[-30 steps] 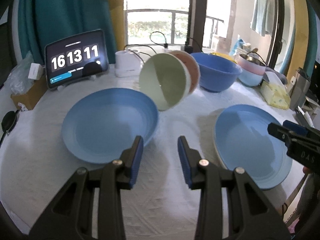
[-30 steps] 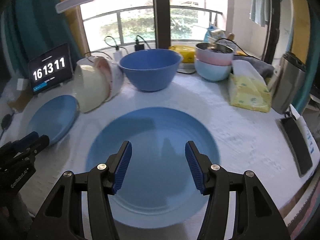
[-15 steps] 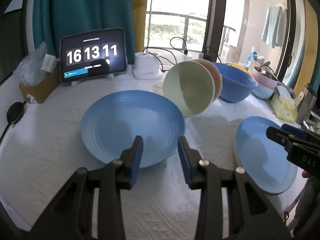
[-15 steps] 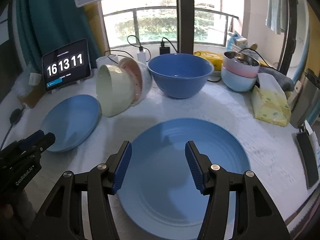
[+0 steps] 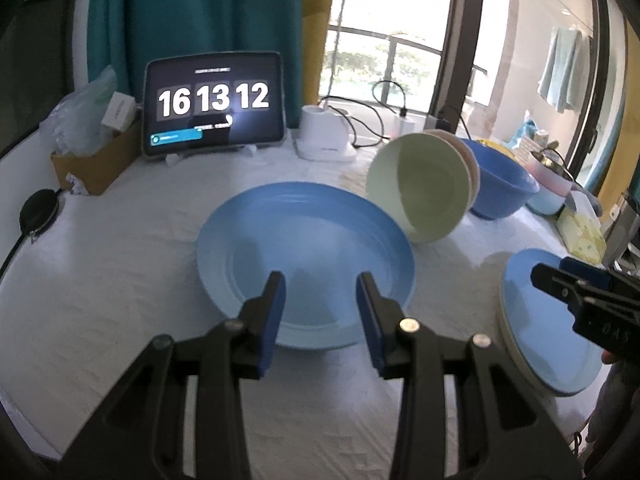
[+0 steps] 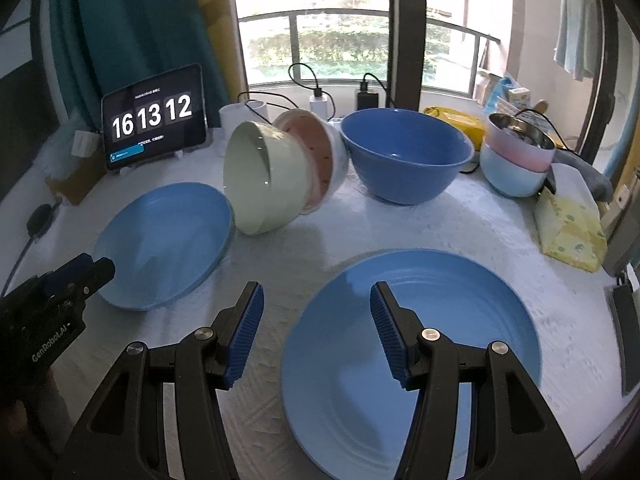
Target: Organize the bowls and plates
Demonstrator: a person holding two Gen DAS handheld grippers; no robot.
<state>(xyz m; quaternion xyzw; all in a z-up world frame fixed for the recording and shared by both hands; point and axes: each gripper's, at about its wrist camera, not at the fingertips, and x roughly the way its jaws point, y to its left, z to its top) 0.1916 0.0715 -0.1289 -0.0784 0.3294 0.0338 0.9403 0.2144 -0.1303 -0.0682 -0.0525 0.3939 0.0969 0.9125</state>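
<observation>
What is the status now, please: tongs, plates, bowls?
Both tongs, left and right, open, empty. Two blue plates flat on table. Tipped bowl stack lies between them, behind.

White-clothed table [image 6: 328, 240] under two blue plates [image 6: 160, 240], bowls [image 6: 404, 156], tablet [image 5: 214, 106].

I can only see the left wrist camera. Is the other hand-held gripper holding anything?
Observer: No. The right hand-held gripper is open and empty, above the near blue plate.
Child: What's behind the pale green bowl?
Observer: A pink bowl with little holes, then a white bowl, all tipped over together.
Child: Anything past the yellow packet?
Observer: Yes, a flat dark device lies nearer than it, at the right.
</observation>
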